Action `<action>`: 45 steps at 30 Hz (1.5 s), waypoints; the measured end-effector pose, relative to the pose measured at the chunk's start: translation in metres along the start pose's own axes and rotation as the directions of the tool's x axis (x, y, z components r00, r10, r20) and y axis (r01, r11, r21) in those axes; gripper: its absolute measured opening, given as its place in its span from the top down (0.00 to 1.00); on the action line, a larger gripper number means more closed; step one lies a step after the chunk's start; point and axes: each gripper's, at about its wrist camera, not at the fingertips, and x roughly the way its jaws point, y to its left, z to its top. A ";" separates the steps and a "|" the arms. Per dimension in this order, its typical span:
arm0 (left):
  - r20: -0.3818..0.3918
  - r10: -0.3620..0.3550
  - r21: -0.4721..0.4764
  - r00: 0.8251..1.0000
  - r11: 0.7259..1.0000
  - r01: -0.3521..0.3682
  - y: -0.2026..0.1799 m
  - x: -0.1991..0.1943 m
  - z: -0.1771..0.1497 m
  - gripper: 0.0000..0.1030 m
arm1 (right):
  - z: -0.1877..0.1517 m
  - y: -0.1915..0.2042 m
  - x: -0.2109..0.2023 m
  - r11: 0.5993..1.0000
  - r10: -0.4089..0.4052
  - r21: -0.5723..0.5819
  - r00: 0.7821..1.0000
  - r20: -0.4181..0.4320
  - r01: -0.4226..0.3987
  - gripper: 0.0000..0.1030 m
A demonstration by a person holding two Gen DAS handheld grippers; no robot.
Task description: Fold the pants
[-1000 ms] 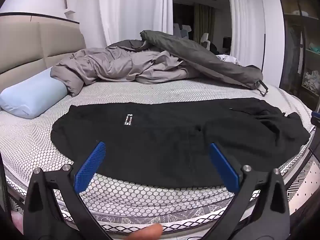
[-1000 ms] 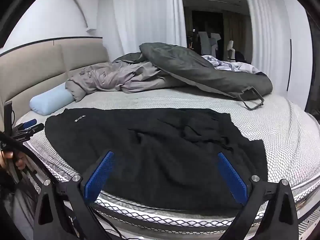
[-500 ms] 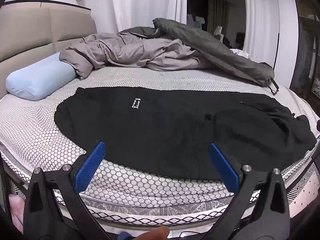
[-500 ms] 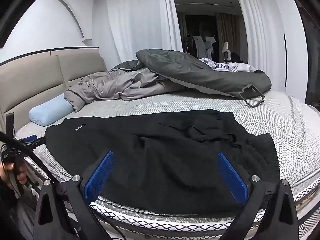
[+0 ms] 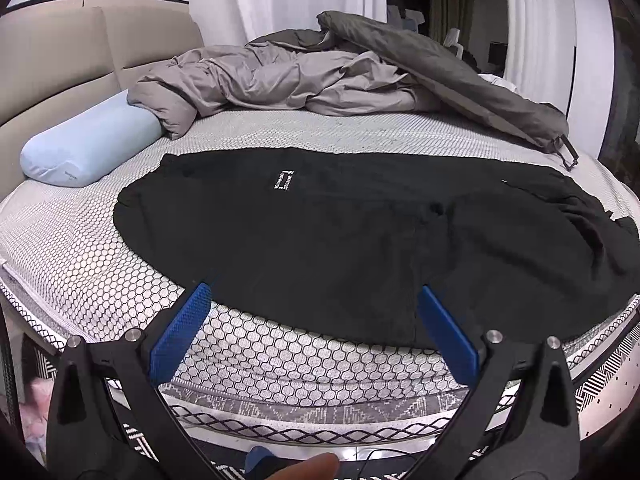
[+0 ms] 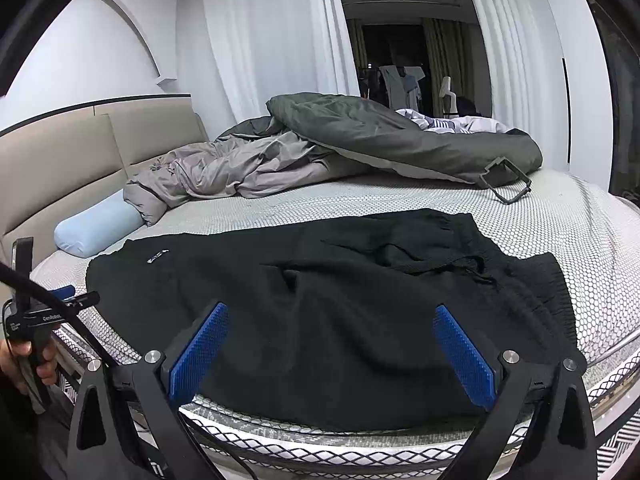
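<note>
Pants [image 5: 360,240] spread flat across frame centre on mattress [image 5: 100,264], near hem at bed edge. Left gripper [image 5: 312,320] and right gripper [image 6: 332,344] both apart, empty, lower frame. Bare mattress beyond; duvet [image 5: 280,80] upper centre.

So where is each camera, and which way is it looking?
Left wrist: on the left gripper, open, facing across the bed at the black pants; a fingertip shows below.
Right wrist: on the right gripper, open, facing the pants' crumpled end; the left hand shows.
Both see: pants, blue pillow, grey duvet.
</note>
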 end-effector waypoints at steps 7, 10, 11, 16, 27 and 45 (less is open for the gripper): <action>-0.037 0.033 -0.013 0.999 0.999 -0.034 0.005 0.007 0.003 0.01 | -0.005 0.005 0.009 1.000 0.001 -0.018 1.000 -0.015 -0.001 0.00; -0.050 0.038 -0.017 0.998 0.999 -0.039 0.007 0.009 0.004 0.01 | -0.006 0.006 0.010 1.000 -0.003 -0.027 1.000 -0.015 0.003 0.00; -0.054 0.037 -0.018 0.998 0.999 -0.038 0.007 0.009 0.004 0.01 | -0.007 0.007 0.009 1.000 -0.003 -0.028 1.000 -0.014 0.003 0.00; -0.052 0.035 -0.010 0.998 0.999 -0.035 0.004 0.005 0.002 0.01 | -0.009 0.005 0.008 1.000 -0.005 -0.024 1.000 -0.011 0.005 0.00; -0.055 0.034 -0.009 0.998 0.999 -0.035 0.001 0.000 0.000 0.01 | -0.008 0.002 0.006 0.999 -0.025 -0.028 1.000 -0.004 0.025 0.00; -0.043 -0.024 -0.026 0.999 0.999 0.023 0.003 0.010 0.008 0.01 | -0.006 -0.026 0.002 0.996 -0.076 0.039 0.997 0.021 0.075 0.00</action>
